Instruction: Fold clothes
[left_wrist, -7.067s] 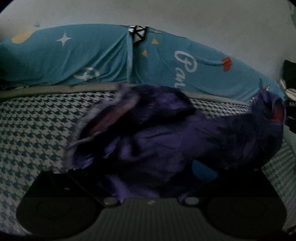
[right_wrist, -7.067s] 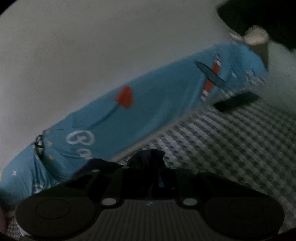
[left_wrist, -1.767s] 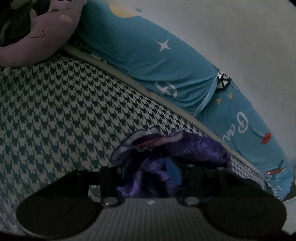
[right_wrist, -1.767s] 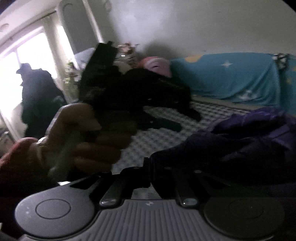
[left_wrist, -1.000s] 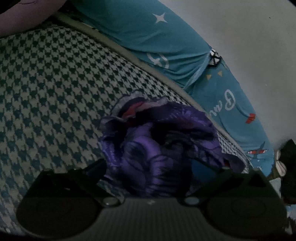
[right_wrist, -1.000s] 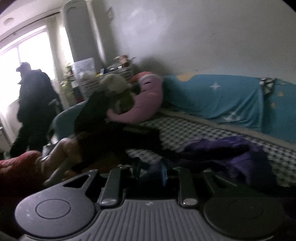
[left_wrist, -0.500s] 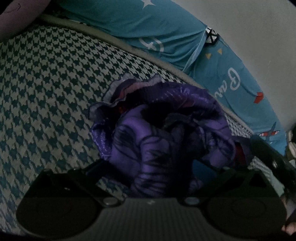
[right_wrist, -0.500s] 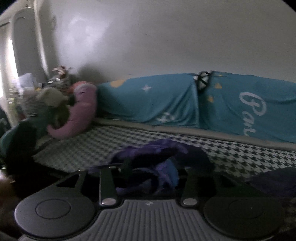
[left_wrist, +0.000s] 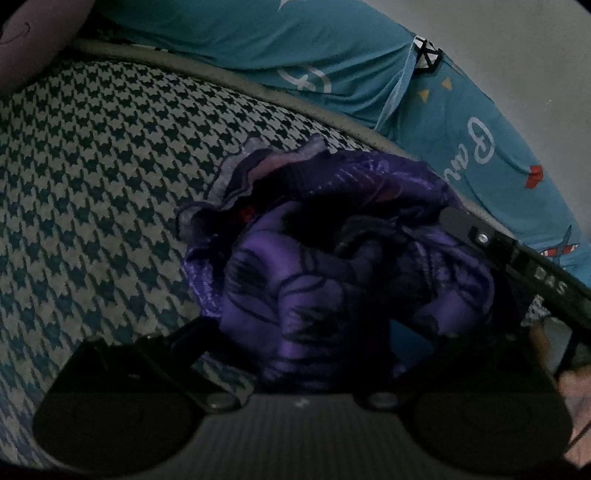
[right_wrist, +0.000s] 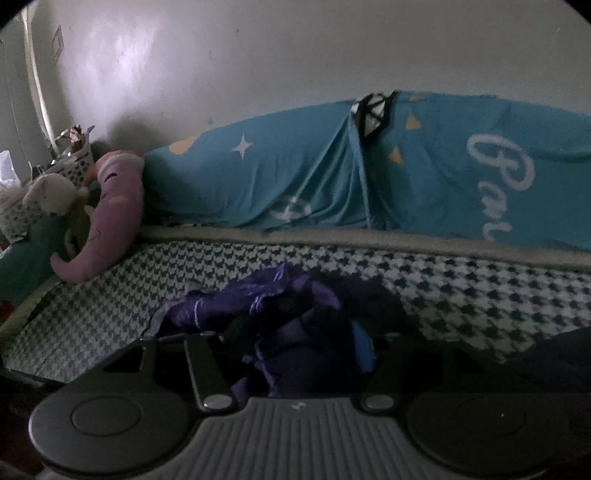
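Note:
A crumpled purple garment (left_wrist: 332, 266) with a pale frilled edge lies bunched on the houndstooth bed cover (left_wrist: 92, 184). My left gripper (left_wrist: 306, 332) stands open over it, its fingers spread wide with the bulging cloth between them. One black finger (left_wrist: 480, 236) of the right gripper reaches onto the garment from the right. In the right wrist view the same purple garment (right_wrist: 280, 317) lies between the fingers of my right gripper (right_wrist: 295, 350). Its jaws are opening and the pads do not press the cloth.
A long teal cushion (right_wrist: 295, 177) with white lettering runs along the wall behind the bed. A pink plush (right_wrist: 110, 221) and a white plush (right_wrist: 48, 192) sit at the bed's left end. Dark cloth (right_wrist: 554, 354) lies at the right. A hand (left_wrist: 576, 384) shows at the right edge.
The right wrist view has swung from the window side round to the bed and sunk toward the garment, its fingers spreading. The right gripper has come into the left view. The left gripper barely moved.

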